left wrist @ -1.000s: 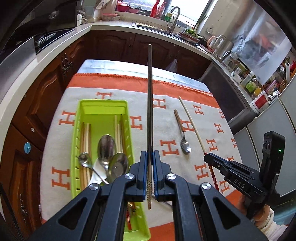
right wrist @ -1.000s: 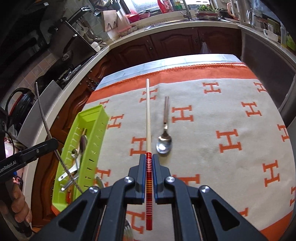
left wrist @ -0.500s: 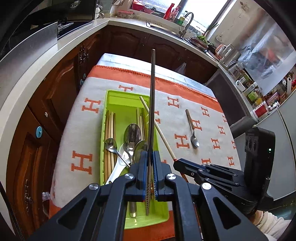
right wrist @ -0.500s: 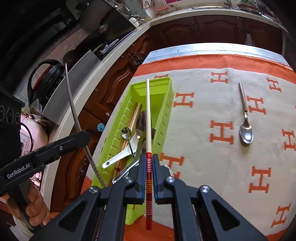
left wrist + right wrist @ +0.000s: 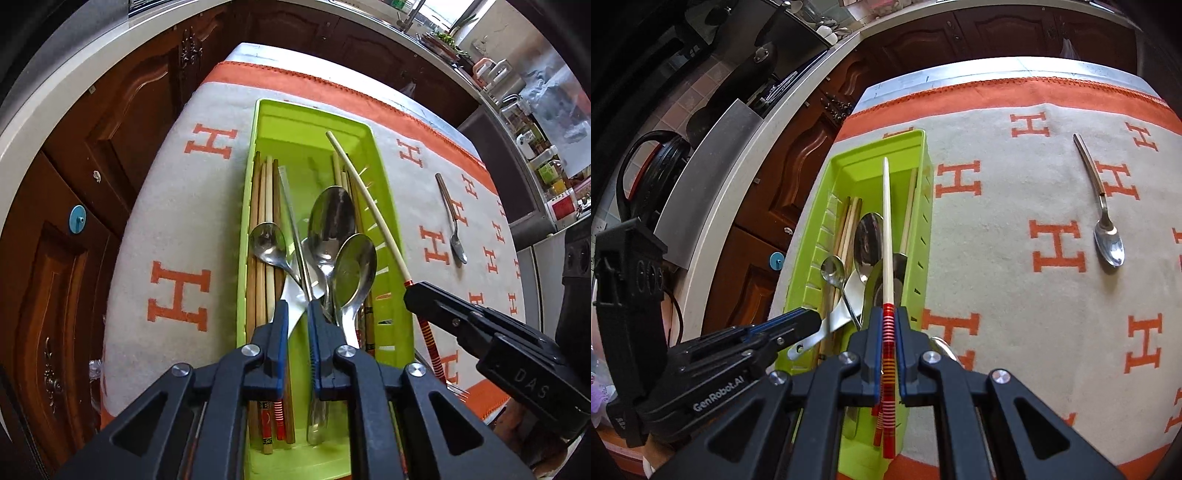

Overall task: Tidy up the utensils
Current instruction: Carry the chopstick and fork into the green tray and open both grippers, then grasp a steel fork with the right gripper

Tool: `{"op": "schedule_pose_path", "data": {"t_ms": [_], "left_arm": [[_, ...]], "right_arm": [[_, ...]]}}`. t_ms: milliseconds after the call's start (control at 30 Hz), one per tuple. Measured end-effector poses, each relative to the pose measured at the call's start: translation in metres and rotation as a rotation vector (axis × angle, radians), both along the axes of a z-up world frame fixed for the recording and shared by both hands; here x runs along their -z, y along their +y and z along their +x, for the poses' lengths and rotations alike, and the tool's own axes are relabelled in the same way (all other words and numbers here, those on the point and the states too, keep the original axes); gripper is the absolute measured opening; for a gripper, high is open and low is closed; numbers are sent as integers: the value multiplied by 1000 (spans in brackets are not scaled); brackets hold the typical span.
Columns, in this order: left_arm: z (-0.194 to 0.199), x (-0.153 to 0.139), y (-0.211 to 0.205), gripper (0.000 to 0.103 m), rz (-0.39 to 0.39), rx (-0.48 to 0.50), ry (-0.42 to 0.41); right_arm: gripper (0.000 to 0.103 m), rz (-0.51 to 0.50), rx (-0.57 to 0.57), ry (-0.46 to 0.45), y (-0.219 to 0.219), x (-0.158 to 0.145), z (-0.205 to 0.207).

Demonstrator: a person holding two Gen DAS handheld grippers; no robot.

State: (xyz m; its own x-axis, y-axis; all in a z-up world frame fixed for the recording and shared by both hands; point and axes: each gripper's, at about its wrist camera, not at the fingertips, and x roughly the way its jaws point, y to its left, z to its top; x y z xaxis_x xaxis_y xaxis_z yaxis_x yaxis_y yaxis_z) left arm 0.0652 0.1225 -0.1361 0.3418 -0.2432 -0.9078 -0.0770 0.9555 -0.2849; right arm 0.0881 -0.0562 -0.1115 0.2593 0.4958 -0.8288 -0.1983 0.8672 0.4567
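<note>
A green tray (image 5: 246, 236) (image 5: 815, 240) on the cloth holds wooden chopsticks (image 5: 264, 206) and several spoons (image 5: 332, 218). A thin metal chopstick (image 5: 291, 221) lies in it, its near end between the jaws of my left gripper (image 5: 297, 306) (image 5: 798, 325). Those jaws are opening and their pads stand off it. My right gripper (image 5: 888, 314) (image 5: 417, 291) is shut on a cream chopstick (image 5: 886, 221) (image 5: 365, 199) with a red-striped end, held lengthwise over the tray's right side. One spoon (image 5: 452, 221) (image 5: 1108, 243) lies on the cloth to the right.
The white cloth (image 5: 1015, 295) with orange H marks covers a table. Dark wooden cabinets (image 5: 110, 129) and a pale counter run along its left and far sides. Metal tines (image 5: 458, 392) show at the cloth's front edge beside the tray.
My left gripper dropped to the tray; the metal chopstick, earlier clamped in shut jaws, now lies in the tray with the jaws apart. My right gripper carried its chopstick left over the tray.
</note>
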Motion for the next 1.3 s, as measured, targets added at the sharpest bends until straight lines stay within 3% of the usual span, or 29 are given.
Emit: {"op": "schedule_pose_path", "data": {"t_ms": [67,133,267,400,733,1300], "left_arm": [[-3,0,3,25,-17,-10,-14],[-6,-5,4,42,-17,-18,-40],[-11,-15,6,46,-24,-19,-74],[-18,-30,7,64,27,-42,-131],[-28,-40,10,74,83,-44,-163],[-35,-37,20,74,80,-66,-167]], "right_arm": [[7,-9,-8,-2,3,-1,-1],[8,-19,-13,-5,6,-2,-2],[10,-26,-42,2,13,-1,-5],[10,-31,-57,12,16,0,-8],[11,-32,-71,3,16,-7,-15],[11,-31,-68,-50,6,-21,-21]]}}
